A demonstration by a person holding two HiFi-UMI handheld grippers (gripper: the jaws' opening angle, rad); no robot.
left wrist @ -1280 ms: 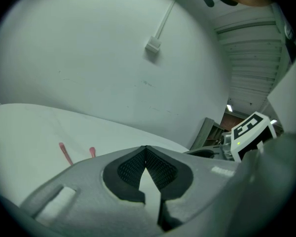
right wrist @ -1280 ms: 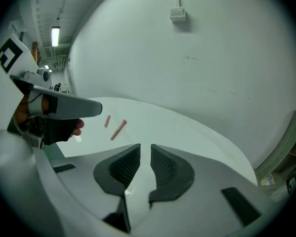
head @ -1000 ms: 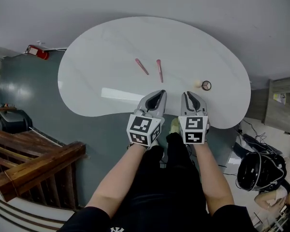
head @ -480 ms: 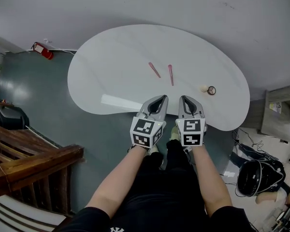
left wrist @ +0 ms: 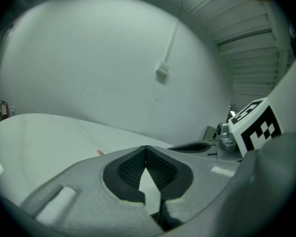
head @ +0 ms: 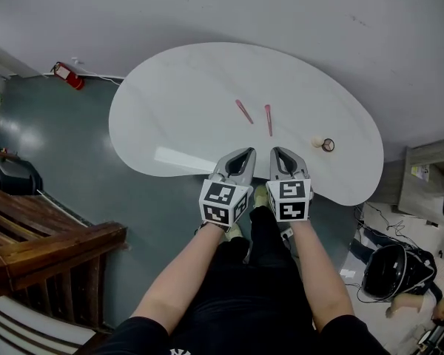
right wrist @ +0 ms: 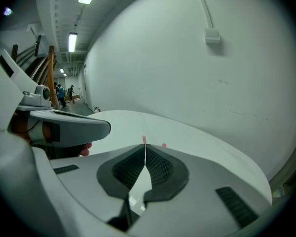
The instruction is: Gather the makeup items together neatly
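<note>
Grey plastic jaws are meeting at their tips on both tools. We are holding the left gripper [head: 244, 154] and the right gripper [head: 278, 152] side by side at the near edge of the white table [head: 170, 102], each closed on nothing.

Moving outward, the right pink stick [head: 268, 120] is lying near, at twelve o'clock from the right gripper. Its long axis is running almost twelve-to-six, in line with those jaws. The left pink stick [head: 244, 112] is lying at twelve o'clock from the left gripper, a little farther off and slanting eleven-to-five. The two sticks are apart, with their near ends closer together than their far ends.

At two o'clock from the right gripper, well apart from the sticks, a cream ball [head: 317, 142] is sitting just beside a dark ring [head: 328, 145] near the table's right edge.

We are judging that the gathering is not yet begun. The right hand is nearer the round pair and the right pink stick, and the left hand is nearer the slanted one. Whichever we are reaching for, the jaws need opening first, then straddling a stick across its width.
</note>
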